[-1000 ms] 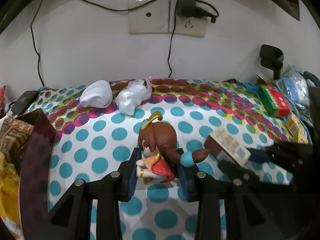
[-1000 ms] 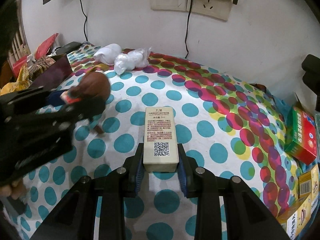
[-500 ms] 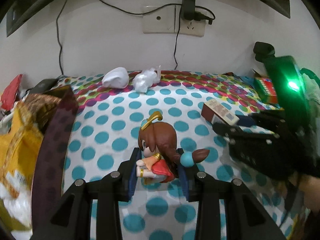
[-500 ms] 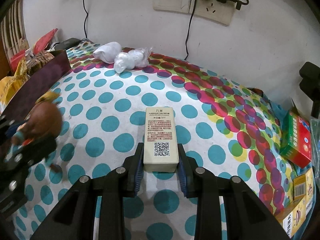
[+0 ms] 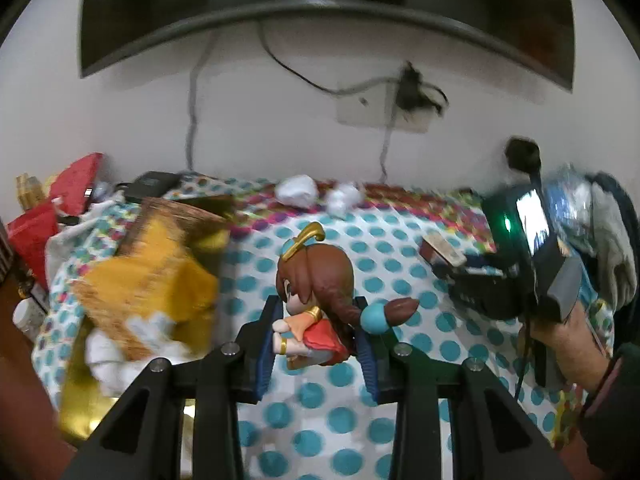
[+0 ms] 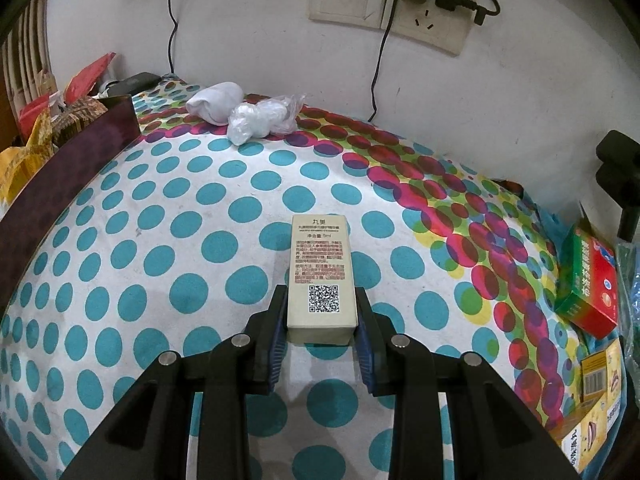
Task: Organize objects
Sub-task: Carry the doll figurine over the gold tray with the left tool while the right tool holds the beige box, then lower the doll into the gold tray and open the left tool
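Note:
A small doll figure [image 5: 316, 292] with brown hair, a gold hair ornament and a red-orange dress is clamped between the blue pads of my left gripper [image 5: 318, 332], held above the dotted cloth [image 5: 340, 412]. My right gripper [image 6: 322, 324] is shut on a beige carton [image 6: 322, 280] with red print and a QR code, its far end pointing away over the cloth [image 6: 160, 240]. In the left wrist view the right gripper [image 5: 460, 272] with that carton [image 5: 442, 250] shows at the right, held by a hand [image 5: 572, 340].
An open dark box [image 6: 68, 168] with yellow packets [image 5: 152, 280] stands at the left. A white sock [image 6: 216, 102] and a crumpled plastic bag [image 6: 260, 118] lie near the wall. A red-green box [image 6: 592, 280] and other cartons [image 6: 596, 400] crowd the right edge. Cables hang from wall sockets [image 6: 424, 12].
My left gripper has pulled back, risen and swung left with the doll, so the yellow packets and box now fill its left side. The right gripper has stayed put with the carton.

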Motion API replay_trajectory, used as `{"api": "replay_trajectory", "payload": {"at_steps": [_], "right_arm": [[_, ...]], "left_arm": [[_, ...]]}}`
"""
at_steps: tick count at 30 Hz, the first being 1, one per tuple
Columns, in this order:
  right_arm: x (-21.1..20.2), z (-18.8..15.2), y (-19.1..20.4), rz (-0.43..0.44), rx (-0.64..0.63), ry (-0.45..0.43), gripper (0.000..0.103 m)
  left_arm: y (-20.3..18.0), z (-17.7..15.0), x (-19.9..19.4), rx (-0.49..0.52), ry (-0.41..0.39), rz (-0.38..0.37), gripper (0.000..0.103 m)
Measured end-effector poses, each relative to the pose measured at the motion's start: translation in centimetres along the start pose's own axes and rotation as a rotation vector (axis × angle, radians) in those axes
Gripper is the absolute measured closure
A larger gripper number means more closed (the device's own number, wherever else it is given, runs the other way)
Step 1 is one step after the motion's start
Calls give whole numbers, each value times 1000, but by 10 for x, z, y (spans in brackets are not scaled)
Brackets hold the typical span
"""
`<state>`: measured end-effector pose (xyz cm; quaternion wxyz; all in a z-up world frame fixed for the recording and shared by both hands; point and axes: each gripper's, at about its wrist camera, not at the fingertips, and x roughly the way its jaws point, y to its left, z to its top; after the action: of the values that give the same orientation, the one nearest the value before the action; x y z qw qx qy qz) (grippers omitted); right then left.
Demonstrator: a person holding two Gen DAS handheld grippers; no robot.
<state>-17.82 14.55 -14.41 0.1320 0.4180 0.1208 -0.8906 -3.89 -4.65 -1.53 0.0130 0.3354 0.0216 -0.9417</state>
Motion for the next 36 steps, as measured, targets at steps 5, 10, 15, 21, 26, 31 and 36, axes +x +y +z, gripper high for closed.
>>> {"api": "replay_trajectory", "payload": {"at_steps": [5,10,15,21,26,31,36], "right_arm": [[0,0,1,3,3,1,74],[0,0,1,0,6,1,72],[0,0,1,-3,4,1,72],[0,0,2,-13,-3,1,72],[0,0,3,-13,-2,1,72],[1,0,1,-7,12,3,70],[1,0,1,-16,6,2,69]], "left_arm": [[41,2,-25,-6,-10,73,67],[86,-15,-32,-64,36,119,67],[110,-31,-29,-65,69,164,67],[127,-46,-14,-70,138,150,67],[133,-52,-4,-73,164,213,67],[140,-55,1,-97,184,252,66],[141,-53,-3,-95,184,284,50]]}}
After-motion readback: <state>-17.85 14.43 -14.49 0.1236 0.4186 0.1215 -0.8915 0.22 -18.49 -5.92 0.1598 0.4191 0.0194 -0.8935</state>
